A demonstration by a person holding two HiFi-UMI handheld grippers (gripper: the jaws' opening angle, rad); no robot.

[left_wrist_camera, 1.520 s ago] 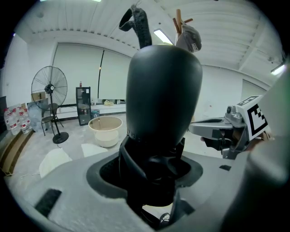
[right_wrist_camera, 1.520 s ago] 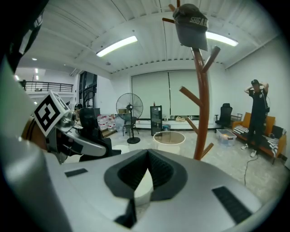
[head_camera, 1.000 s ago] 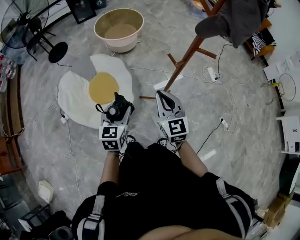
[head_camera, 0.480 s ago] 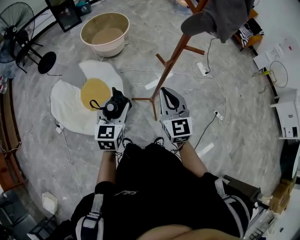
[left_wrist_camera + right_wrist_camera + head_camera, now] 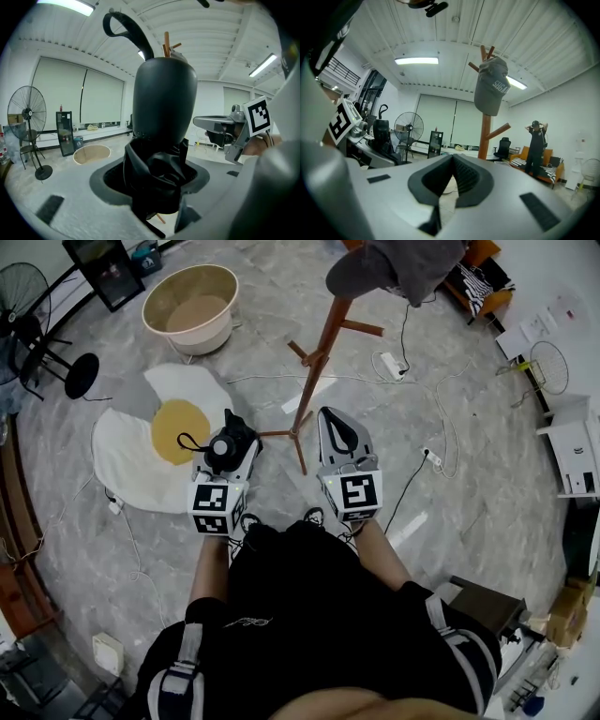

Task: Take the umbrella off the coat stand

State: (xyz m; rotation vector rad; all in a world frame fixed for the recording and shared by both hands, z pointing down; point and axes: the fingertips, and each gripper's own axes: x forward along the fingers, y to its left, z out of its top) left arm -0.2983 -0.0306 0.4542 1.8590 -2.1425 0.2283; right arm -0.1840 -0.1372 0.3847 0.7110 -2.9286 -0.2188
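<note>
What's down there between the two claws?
A wooden leg of the coat stand shows between the left claw and the right claw in the head view.

Grey marbled floor [image 5: 487,493]; on it a fried-egg rug [image 5: 136,451], a beige tub [image 5: 192,306], a power strip [image 5: 392,364], the coat stand [image 5: 319,352].

Counted one coat stand [image 5: 323,348], one cap [image 5: 394,263] on it; near the stand were one umbrella [image 5: 225,448], one basin [image 5: 202,338], one rug [image 5: 131,446], one fan [image 5: 23,287].

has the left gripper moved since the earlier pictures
Yes. In the head view the left gripper has shifted up and right against the yolk of the egg rug, nearer the foot of the coat stand.
</note>
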